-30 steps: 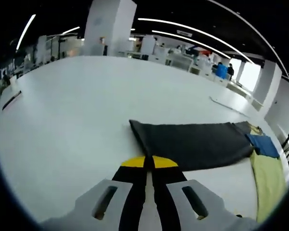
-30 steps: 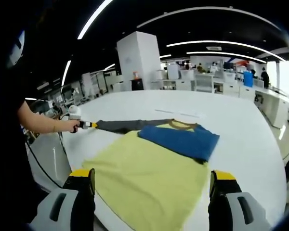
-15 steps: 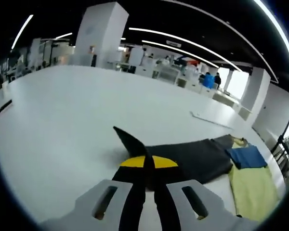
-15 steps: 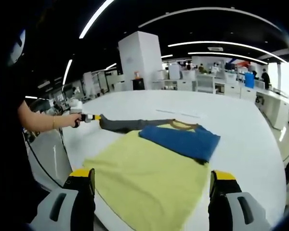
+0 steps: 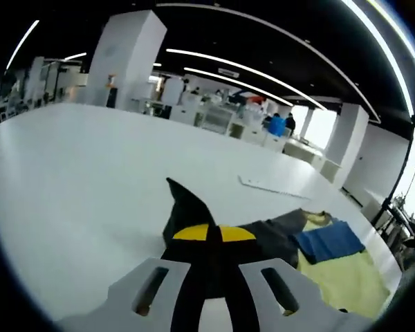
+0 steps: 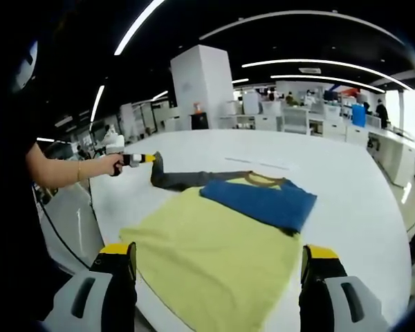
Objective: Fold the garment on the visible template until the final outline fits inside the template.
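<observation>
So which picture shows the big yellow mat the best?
The right gripper view. The flat yellow template mat spreads wide across the white table there, with most of its outline plain. The left gripper view catches just a strip of it at the right, beyond the dark grey sleeve.

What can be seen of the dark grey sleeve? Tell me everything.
The dark grey sleeve looks like soft, matte cloth. Its free end is pinched in the shut left gripper and lifted off the white table, folding up to a point. The rest lies rumpled on the table, running to the blue garment that rests on the yellow template.
</observation>
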